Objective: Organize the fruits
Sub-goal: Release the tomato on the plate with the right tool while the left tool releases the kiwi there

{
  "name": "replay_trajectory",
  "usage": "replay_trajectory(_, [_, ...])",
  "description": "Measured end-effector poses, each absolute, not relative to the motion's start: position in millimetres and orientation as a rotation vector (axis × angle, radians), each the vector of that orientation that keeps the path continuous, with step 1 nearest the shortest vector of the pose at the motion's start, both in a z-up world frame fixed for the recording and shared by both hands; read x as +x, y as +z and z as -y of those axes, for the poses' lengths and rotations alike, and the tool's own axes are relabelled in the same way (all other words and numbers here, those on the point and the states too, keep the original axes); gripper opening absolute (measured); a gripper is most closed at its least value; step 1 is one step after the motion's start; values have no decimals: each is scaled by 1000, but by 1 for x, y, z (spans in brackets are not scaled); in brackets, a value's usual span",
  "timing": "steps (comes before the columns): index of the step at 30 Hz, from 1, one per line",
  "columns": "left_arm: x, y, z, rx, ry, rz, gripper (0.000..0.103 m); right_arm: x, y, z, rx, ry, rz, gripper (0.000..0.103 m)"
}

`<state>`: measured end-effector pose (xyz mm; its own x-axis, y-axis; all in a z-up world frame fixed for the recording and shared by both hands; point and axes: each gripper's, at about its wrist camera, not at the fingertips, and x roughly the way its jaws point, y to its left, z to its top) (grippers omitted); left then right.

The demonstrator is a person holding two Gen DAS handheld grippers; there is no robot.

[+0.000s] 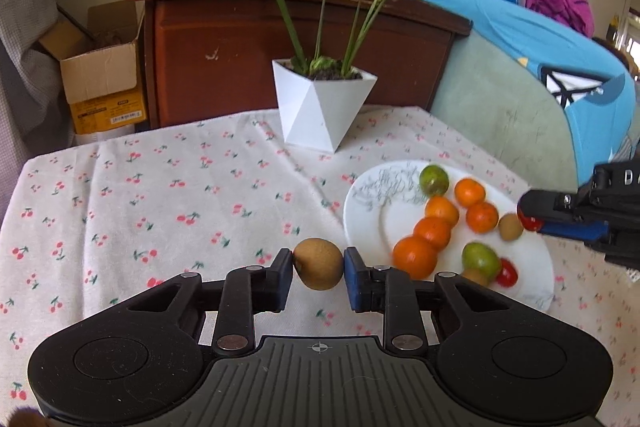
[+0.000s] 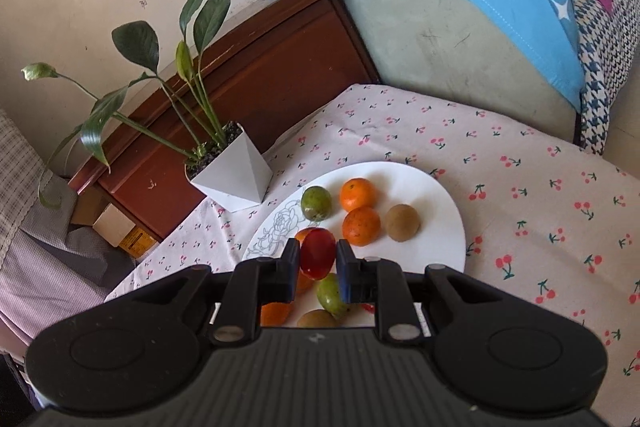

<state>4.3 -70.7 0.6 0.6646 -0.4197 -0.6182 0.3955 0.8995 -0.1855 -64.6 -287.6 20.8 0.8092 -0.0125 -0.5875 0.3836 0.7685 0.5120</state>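
Two grippers, both loaded. Left of the plate (image 1: 368,227) lies bare cherry-print cloth (image 1: 160,195), with the faceted white pot (image 1: 320,107) at the far edge. Left gripper (image 1: 319,269) pinches a fuzzy brown kiwi (image 1: 318,263) above the cloth, just beside the plate rim. Right gripper (image 2: 318,261) pinches a glossy red tomato (image 2: 317,254) over the plate's oranges (image 2: 360,229).
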Motion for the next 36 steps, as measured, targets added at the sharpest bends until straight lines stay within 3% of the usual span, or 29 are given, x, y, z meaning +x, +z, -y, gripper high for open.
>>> replay_trajectory(27, [44, 5, 118, -104, -533, -732, 28, -47, 5, 297, 743, -249, -621, 23])
replay_trajectory(31, [40, 14, 114, -104, -511, -729, 60, -49, 8, 297, 744, -254, -616, 24])
replay_trajectory(33, [37, 19, 112, -95, -521, -728, 60, -50, 11, 296, 736, -262, -618, 30])
replay_trajectory(36, [32, 26, 111, -72, -518, -749, 75, -52, 16, 296, 726, -289, -621, 44])
